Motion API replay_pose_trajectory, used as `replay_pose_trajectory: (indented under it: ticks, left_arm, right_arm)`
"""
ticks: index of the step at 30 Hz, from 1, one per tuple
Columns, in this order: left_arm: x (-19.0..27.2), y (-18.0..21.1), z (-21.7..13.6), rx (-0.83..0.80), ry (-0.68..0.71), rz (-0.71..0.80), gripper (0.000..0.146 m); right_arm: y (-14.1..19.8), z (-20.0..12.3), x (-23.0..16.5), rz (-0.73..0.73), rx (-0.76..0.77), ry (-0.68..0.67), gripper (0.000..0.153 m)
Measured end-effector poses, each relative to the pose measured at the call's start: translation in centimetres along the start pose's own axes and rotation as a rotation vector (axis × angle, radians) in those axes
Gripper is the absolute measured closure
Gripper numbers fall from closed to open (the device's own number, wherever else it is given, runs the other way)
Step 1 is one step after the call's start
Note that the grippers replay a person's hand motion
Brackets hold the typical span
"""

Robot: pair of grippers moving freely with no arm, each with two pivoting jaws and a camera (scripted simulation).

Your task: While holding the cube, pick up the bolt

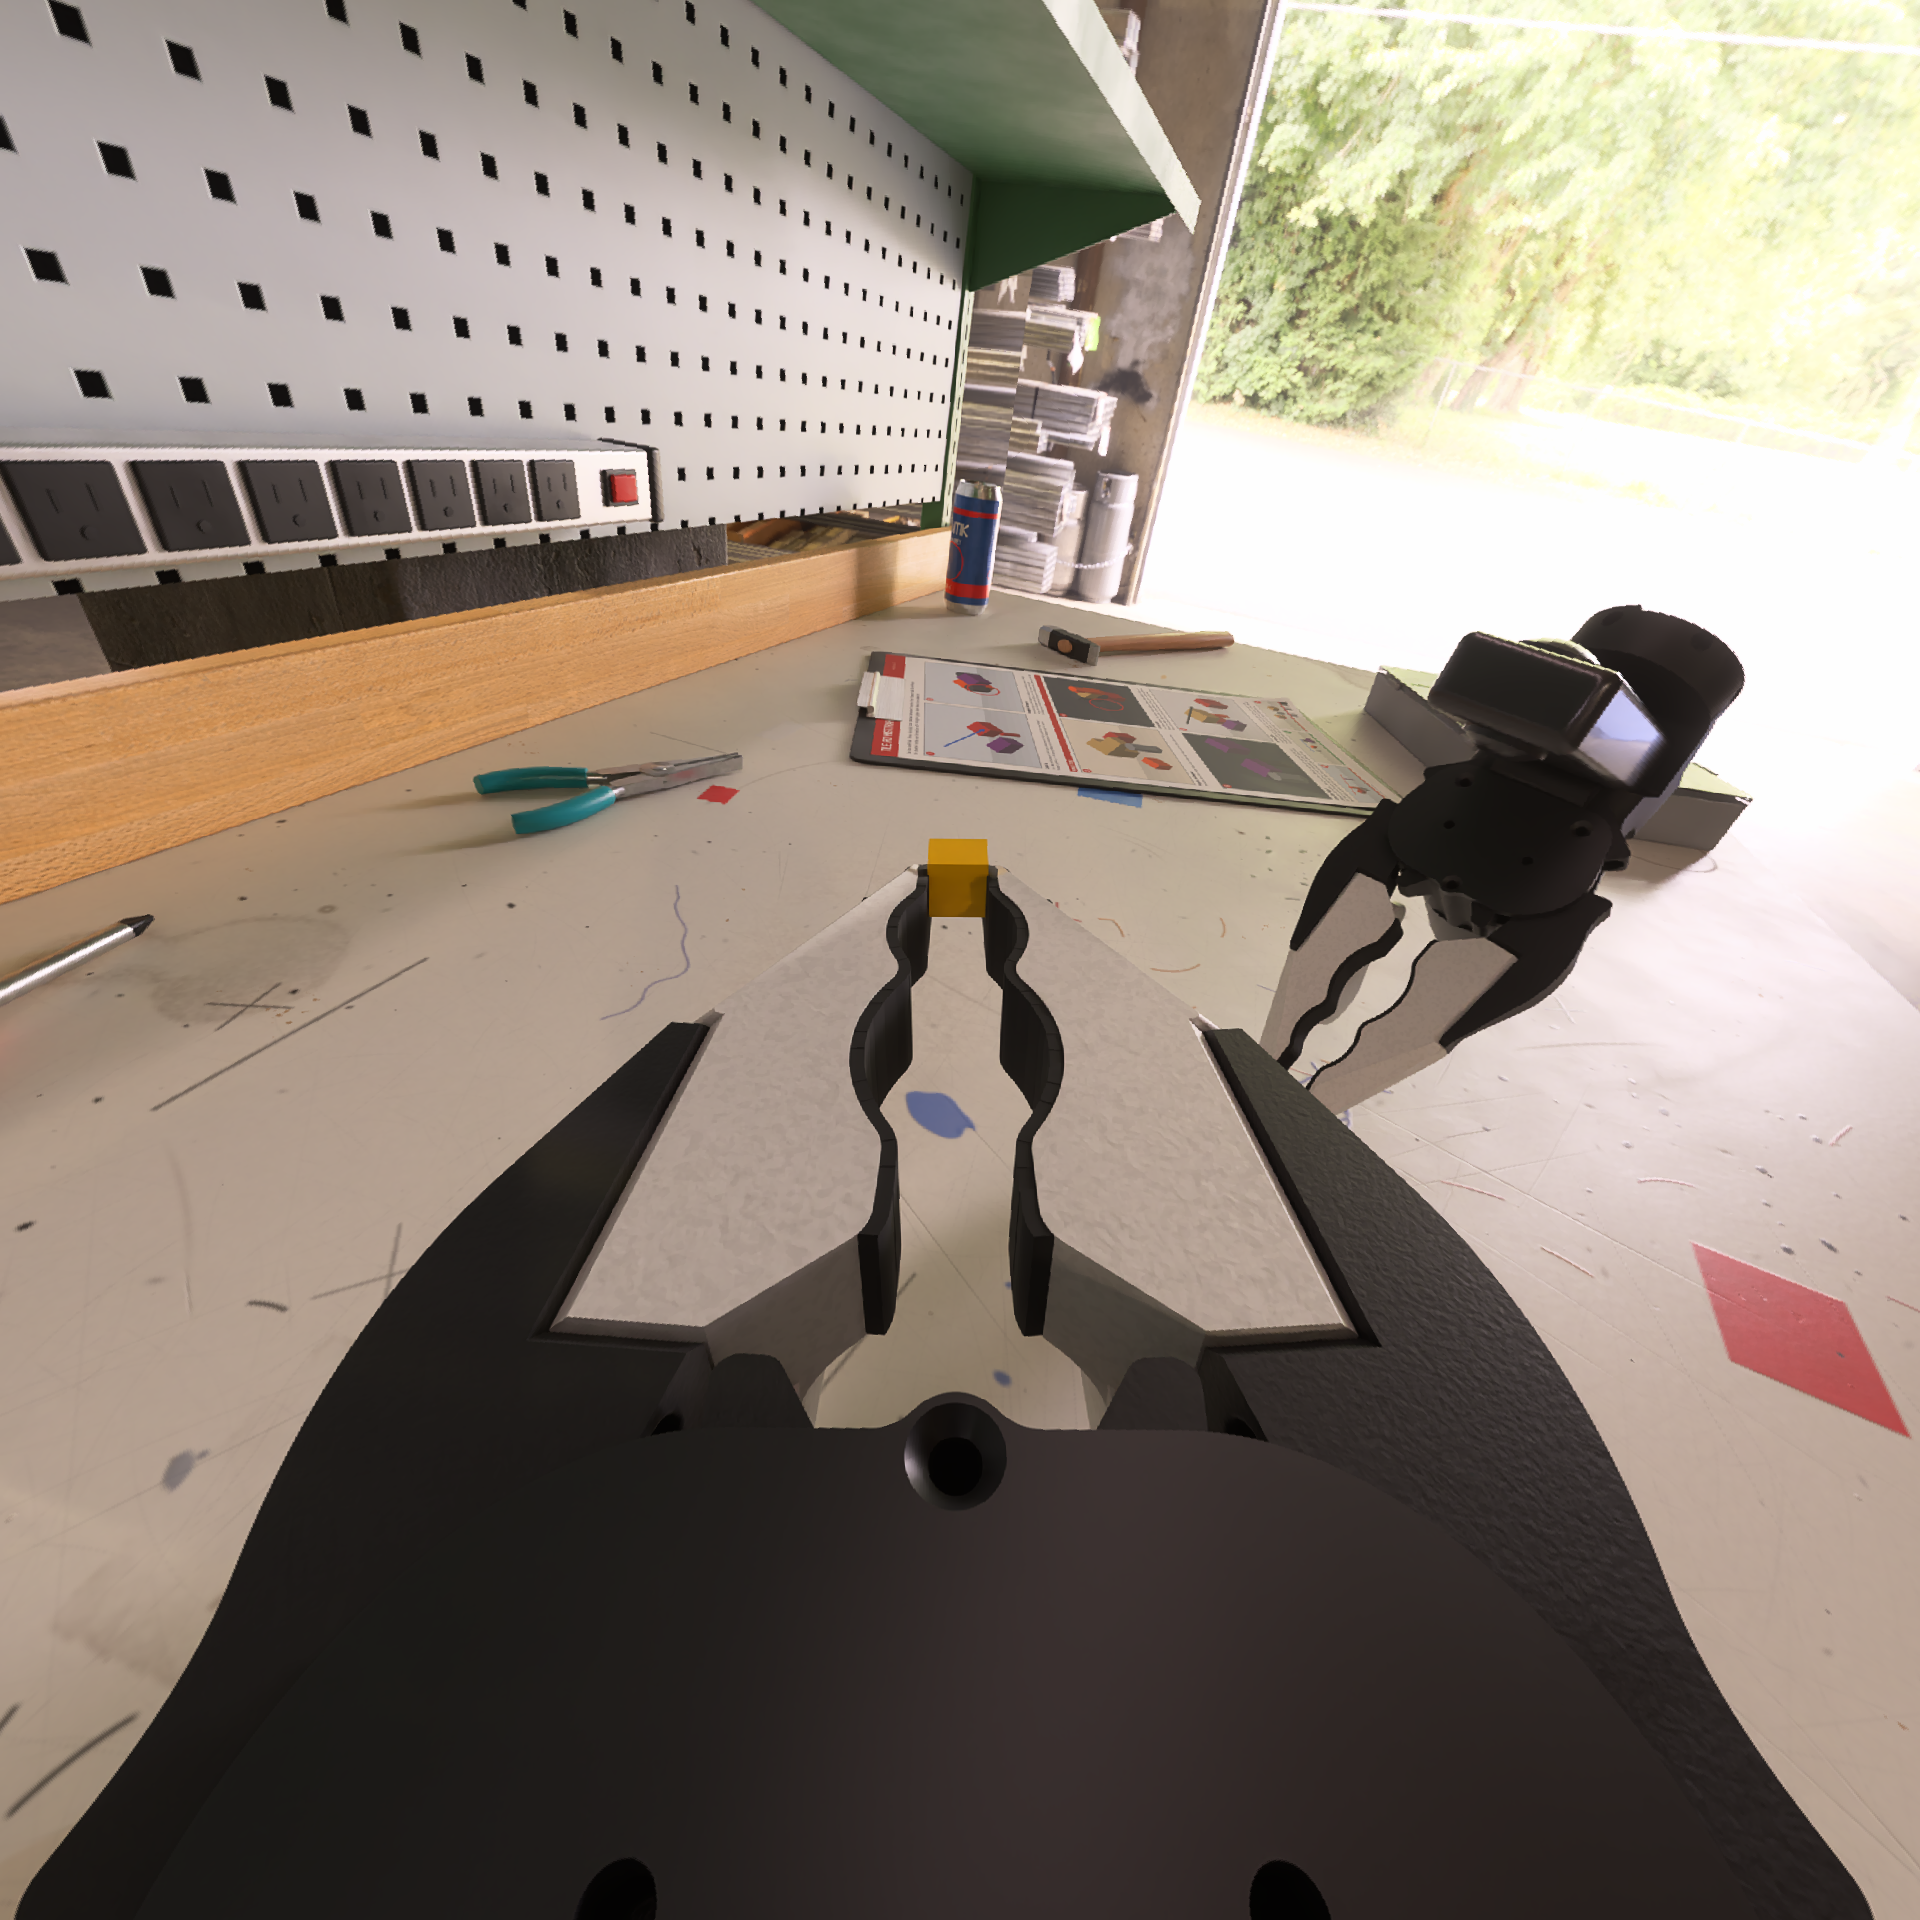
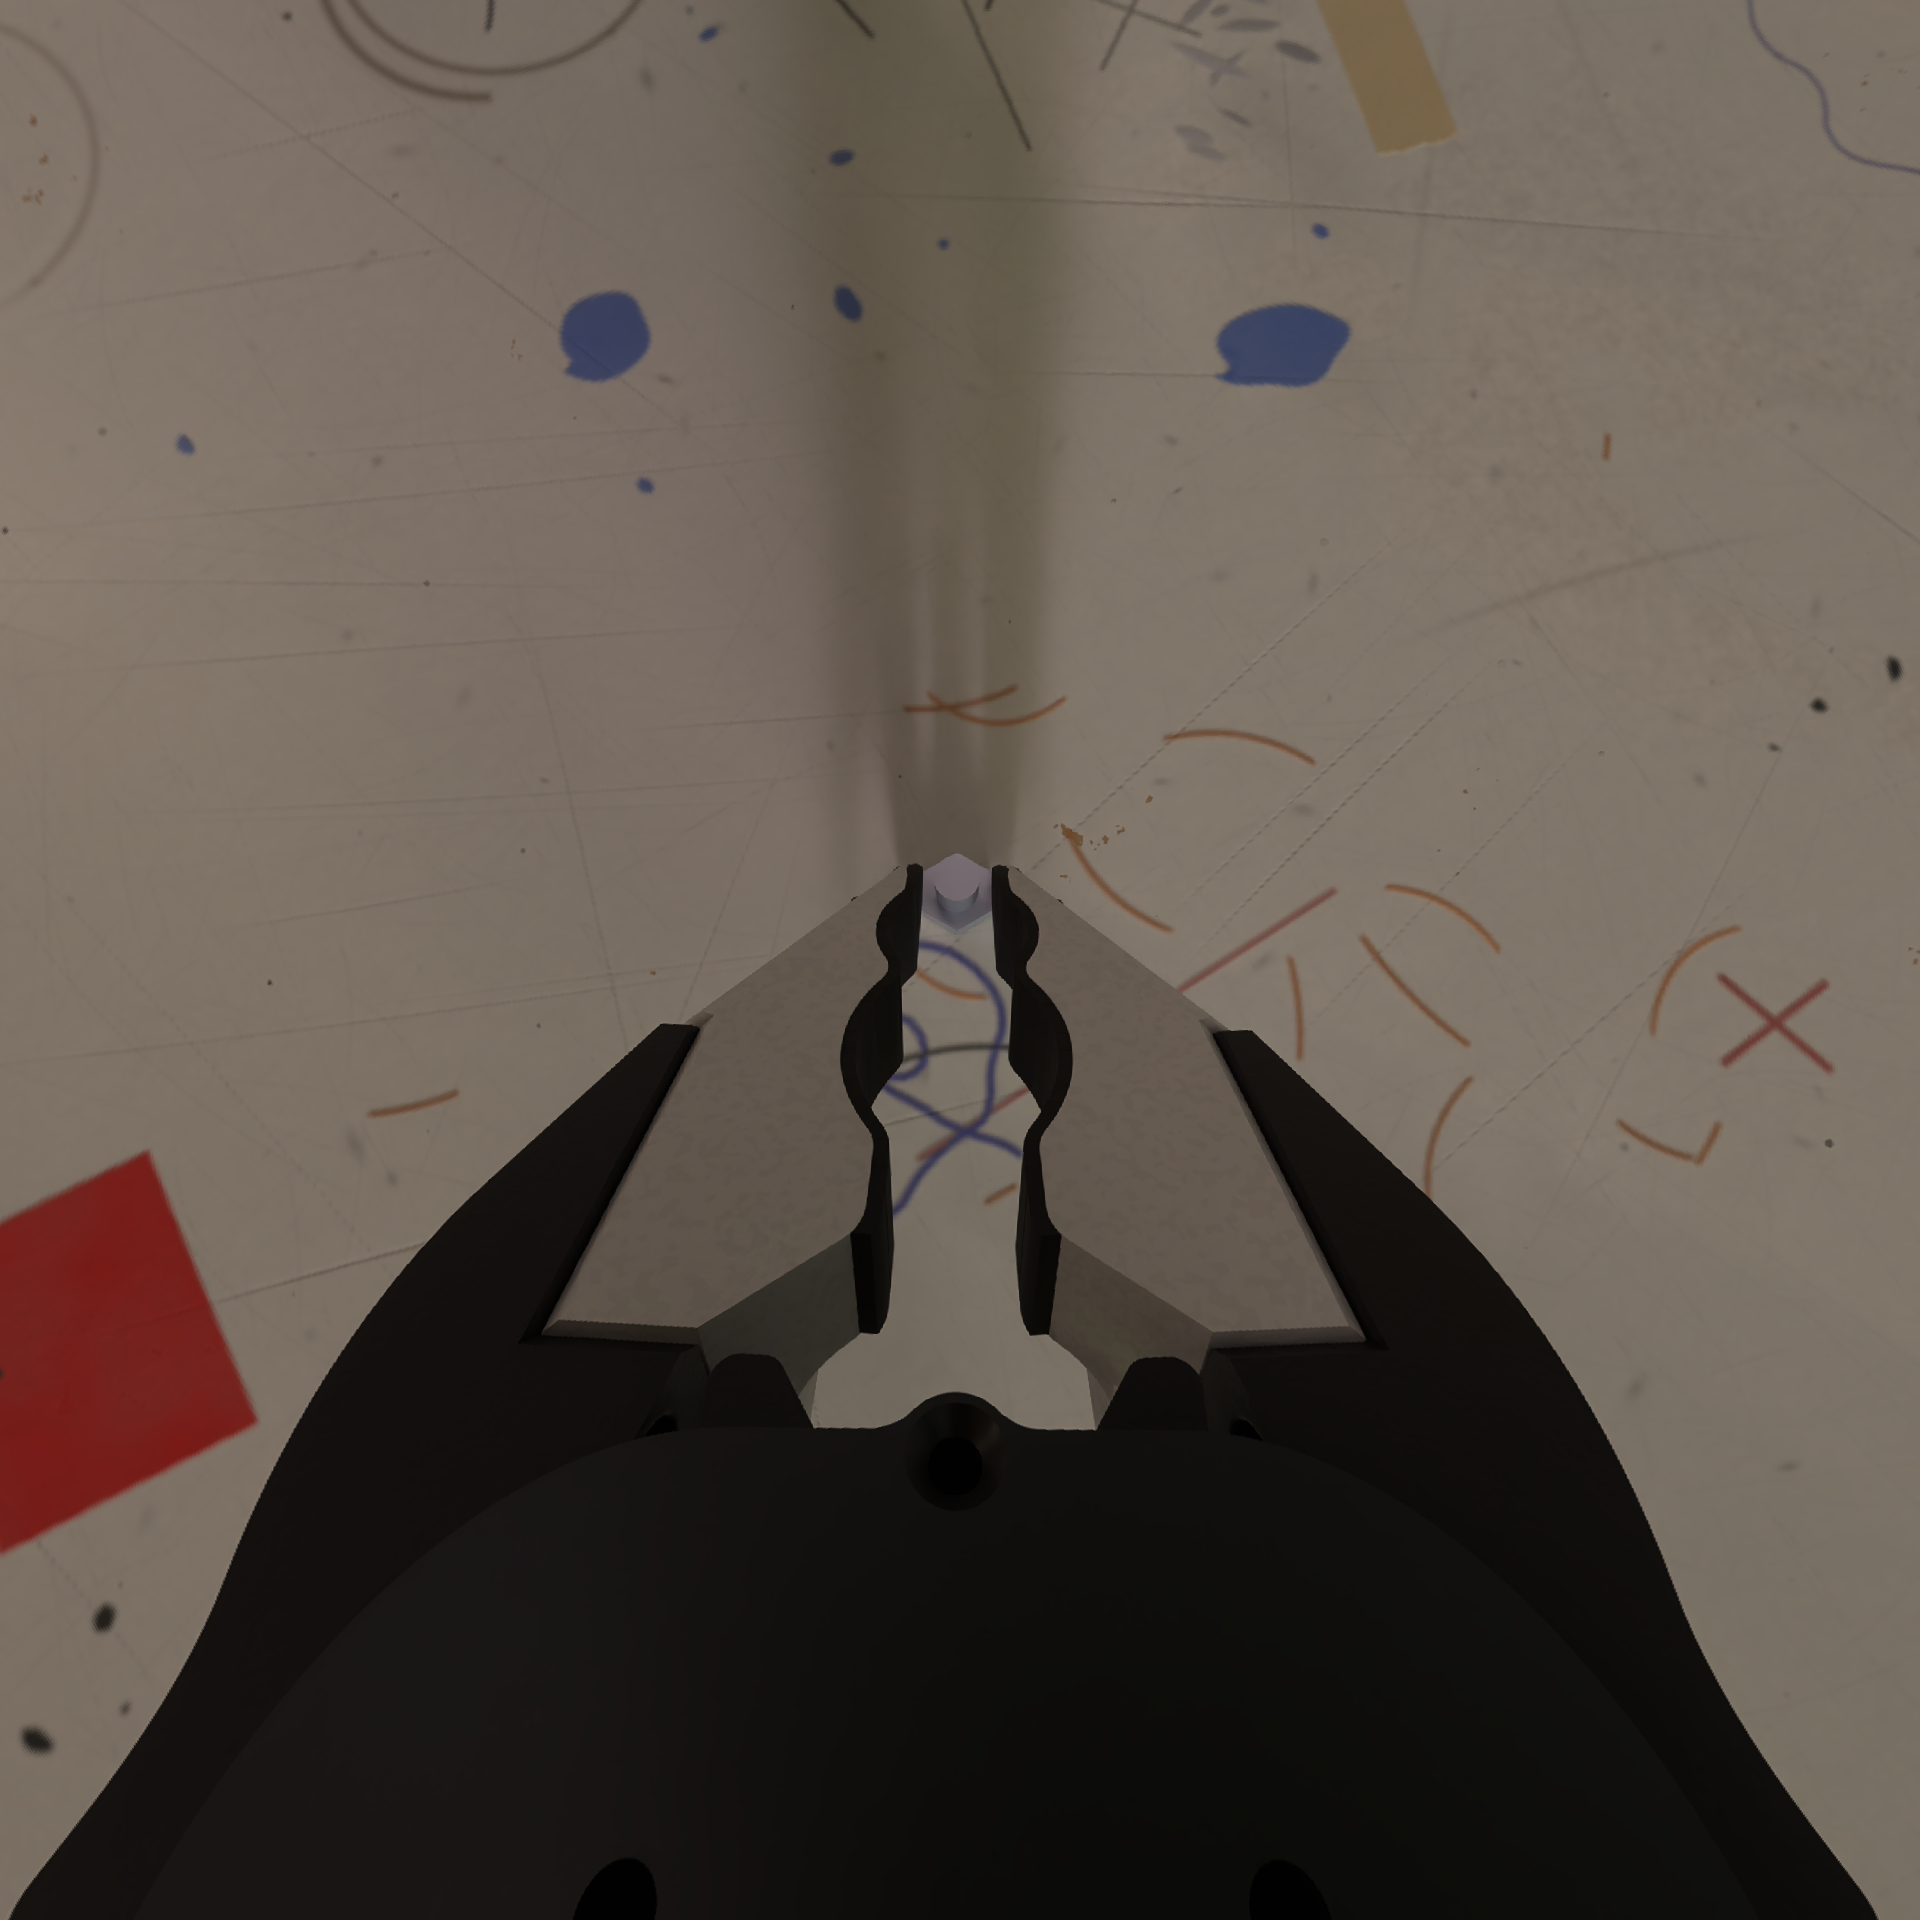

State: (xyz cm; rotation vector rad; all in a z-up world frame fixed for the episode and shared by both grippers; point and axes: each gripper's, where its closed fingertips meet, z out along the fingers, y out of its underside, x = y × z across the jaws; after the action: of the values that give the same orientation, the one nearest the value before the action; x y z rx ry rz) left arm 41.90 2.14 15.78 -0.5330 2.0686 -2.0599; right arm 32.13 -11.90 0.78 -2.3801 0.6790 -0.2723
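One yellow cube (image 1: pixel 957 879) sits pinched at the tips of the left gripper (image 1: pixel 957 883), whose fingers (image 1: pixel 906 935) are narrowed onto it, raised above the surface (image 1: pixel 520 1195). One pale bolt (image 2: pixel 955 891) shows only partly, its hexagonal head wedged between the fingertips of the right gripper (image 2: pixel 956 883); the shank is hard to make out. That gripper points steeply down at the surface, fingers (image 2: pixel 1013 935) drawn narrow on the bolt. Farther off lie one pair of teal pliers (image 1: pixel 603 792), one hammer (image 1: pixel 1127 643), one clipboard (image 1: pixel 1101 732) and one can (image 1: pixel 972 545).
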Motion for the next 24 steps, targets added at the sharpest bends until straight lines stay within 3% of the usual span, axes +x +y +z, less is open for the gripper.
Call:
replay_pose_trajectory:
  ticks: [3, 5, 12, 18, 24]
  left_arm:
    - [-0.1, 0.0, 0.0, -0.001, -0.006, 0.007, 0.137]
    - [-0.1, -0.1, -0.1, 0.000, -0.009, 0.011, 0.137]
    - [0.1, -0.5, -0.3, 0.008, -0.010, 0.027, 0.137]
    - [0.5, -0.2, -0.1, 0.000, 0.002, 0.024, 0.137]
    - [0.8, 0.0, 0.1, -0.009, 0.004, 0.038, 0.137]
  right_arm:
    - [0.2, -0.9, 0.6, -0.026, -0.052, -0.028, 0.140]
    - [0.7, -3.2, 2.2, -0.062, -0.147, -0.026, 0.140]
    - [9.7, -14.0, 8.9, 0.017, -0.922, -0.001, 0.140]
    - [14.6, -15.8, 9.6, -0.019, -1.250, -0.054, 0.140]
    - [15.1, -15.6, 9.7, -0.067, -1.351, -0.050, 0.140]
